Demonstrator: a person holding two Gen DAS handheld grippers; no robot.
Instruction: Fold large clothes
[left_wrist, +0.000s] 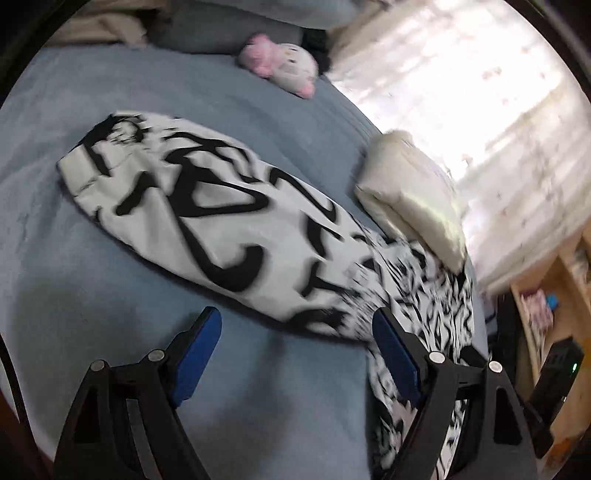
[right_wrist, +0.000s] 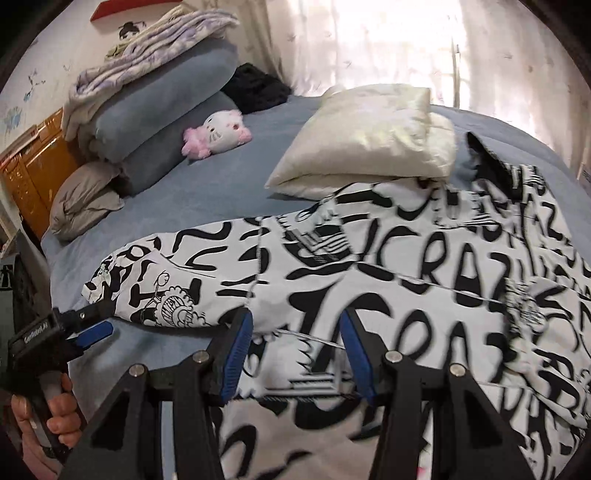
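Note:
A large white jacket with black graffiti print (right_wrist: 424, 280) lies spread on the blue bed sheet (right_wrist: 207, 192). One sleeve (left_wrist: 192, 206) stretches away to the upper left in the left wrist view. My left gripper (left_wrist: 295, 332) is open wide over bare sheet, its right finger (left_wrist: 395, 350) over the jacket's edge. From the right wrist view, the left gripper (right_wrist: 98, 321) sits just below the sleeve cuff (right_wrist: 107, 280), a hand (right_wrist: 55, 417) on its handle. My right gripper (right_wrist: 297, 343) has jacket fabric bunched between its blue pads (right_wrist: 240, 354).
A cream pillow (right_wrist: 369, 140) rests against the jacket's far edge. A pink and white plush toy (right_wrist: 218, 134), stacked blue bedding (right_wrist: 166, 99), a grey pillow (right_wrist: 81, 199) and dark cloth (right_wrist: 255, 86) crowd the bed's head. The bright curtain (left_wrist: 480, 92) and wooden shelves (left_wrist: 554, 295) border the bed.

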